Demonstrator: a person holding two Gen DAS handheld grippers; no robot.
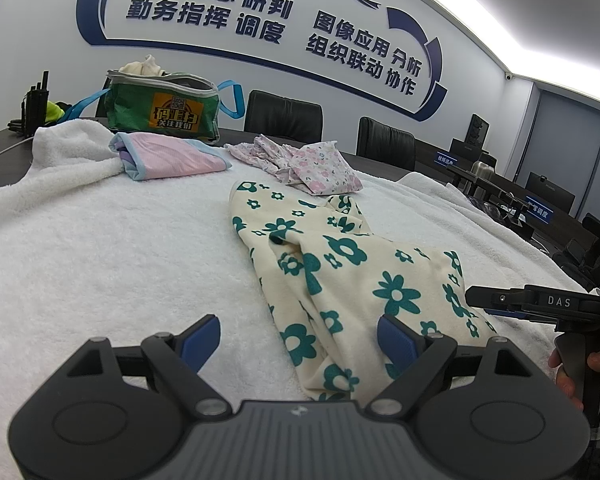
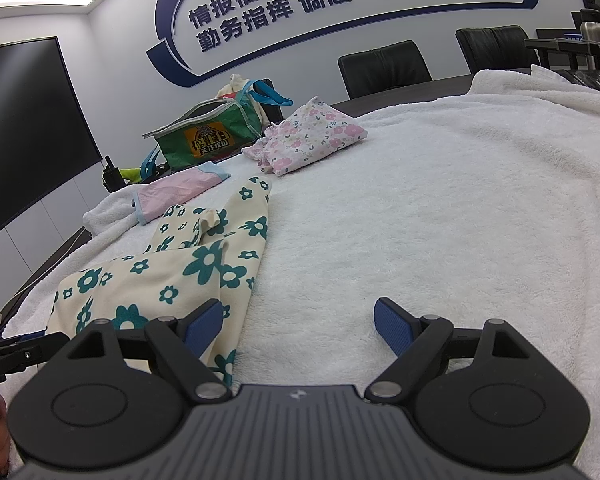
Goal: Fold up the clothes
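A cream garment with green flowers lies crumpled on the white towel; it also shows in the right wrist view. My left gripper is open, low over the garment's near end, its right finger over the cloth. My right gripper is open and empty, its left finger at the garment's right edge. It also shows from the side in the left wrist view, at the garment's right edge.
A folded pink and blue garment and a pink-flowered garment lie further back. A green bag with clothes stands behind them. Black chairs line the far table edge. Monitors stand at the right.
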